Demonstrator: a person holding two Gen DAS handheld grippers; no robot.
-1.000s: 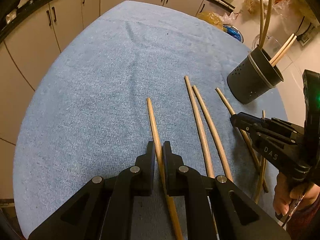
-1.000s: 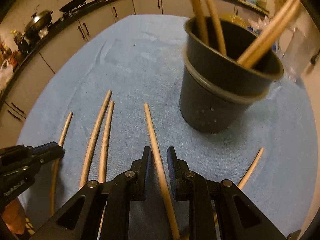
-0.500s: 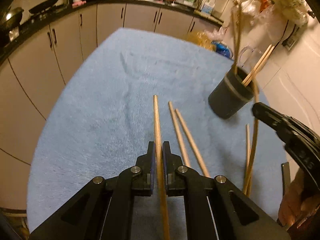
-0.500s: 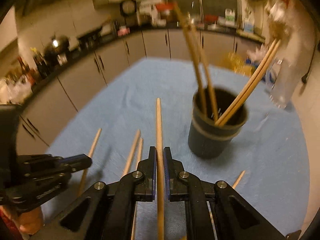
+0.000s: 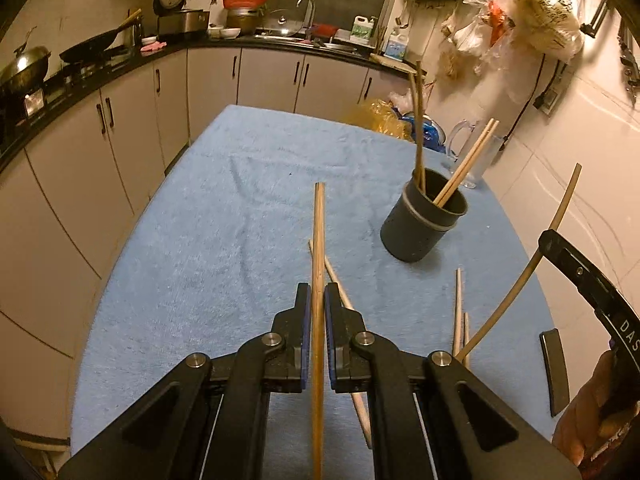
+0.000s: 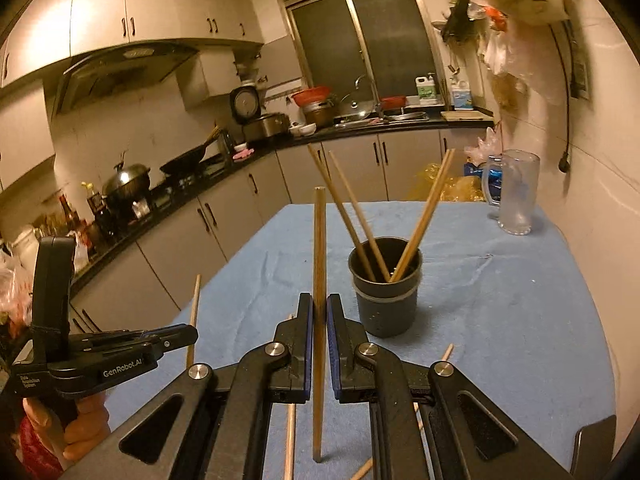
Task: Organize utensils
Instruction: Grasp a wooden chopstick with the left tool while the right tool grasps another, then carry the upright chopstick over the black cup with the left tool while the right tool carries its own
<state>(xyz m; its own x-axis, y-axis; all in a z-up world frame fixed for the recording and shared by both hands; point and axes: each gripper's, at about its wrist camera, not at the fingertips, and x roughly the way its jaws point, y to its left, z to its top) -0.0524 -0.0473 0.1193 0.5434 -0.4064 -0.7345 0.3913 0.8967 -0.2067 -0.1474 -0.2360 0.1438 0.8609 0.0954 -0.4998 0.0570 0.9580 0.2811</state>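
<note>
Wooden chopsticks point(image 5: 318, 264) point(image 6: 319, 256) now lifted off blue cloth point(image 5: 224, 240), both grips closed

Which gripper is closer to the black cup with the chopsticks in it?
Probably the right gripper: the black cup stands just ahead of its jaws, slightly right. From the left gripper the cup sits farther ahead, off to the right.

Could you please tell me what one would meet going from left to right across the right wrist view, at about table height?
Left gripper shut on a chopstick → right gripper shut on its own chopstick → dark utensil holder with four chopsticks standing in it → clear glass mug by the wall.
</note>
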